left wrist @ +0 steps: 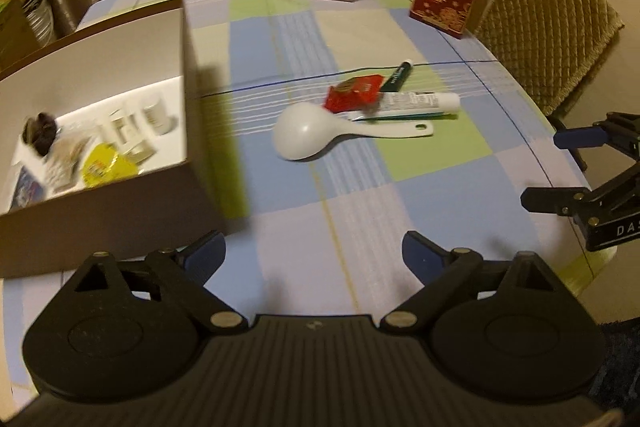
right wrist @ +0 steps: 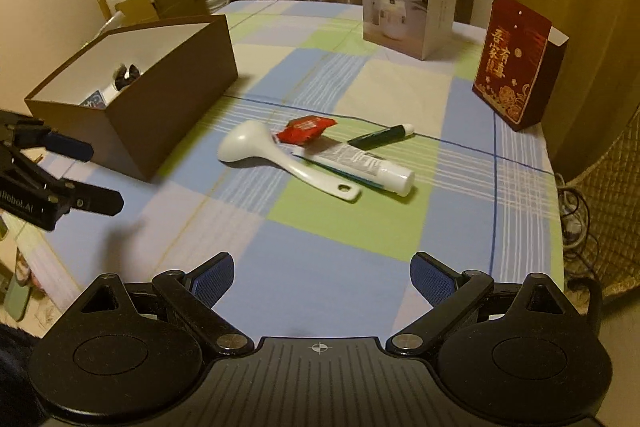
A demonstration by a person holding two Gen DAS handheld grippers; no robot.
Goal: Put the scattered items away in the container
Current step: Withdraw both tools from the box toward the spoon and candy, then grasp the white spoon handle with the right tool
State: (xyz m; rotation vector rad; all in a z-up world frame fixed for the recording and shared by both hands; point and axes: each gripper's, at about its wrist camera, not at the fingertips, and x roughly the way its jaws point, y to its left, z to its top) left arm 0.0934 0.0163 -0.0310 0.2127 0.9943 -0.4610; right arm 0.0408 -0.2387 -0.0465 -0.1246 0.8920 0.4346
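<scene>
Both grippers are matte black: a ribbed central plate marked with a small crosshair, round housings either side, triangular cut-outs, silver pivot pins. The left gripper (left wrist: 315, 251) and right gripper (right wrist: 322, 277) carry blue textured fingers (right wrist: 212, 277); white lettering marks their sides.

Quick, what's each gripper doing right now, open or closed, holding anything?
Left gripper: open, holding nothing, above the tablecloth beside the brown box.
Right gripper: open, holding nothing, facing the white spoon.
</scene>
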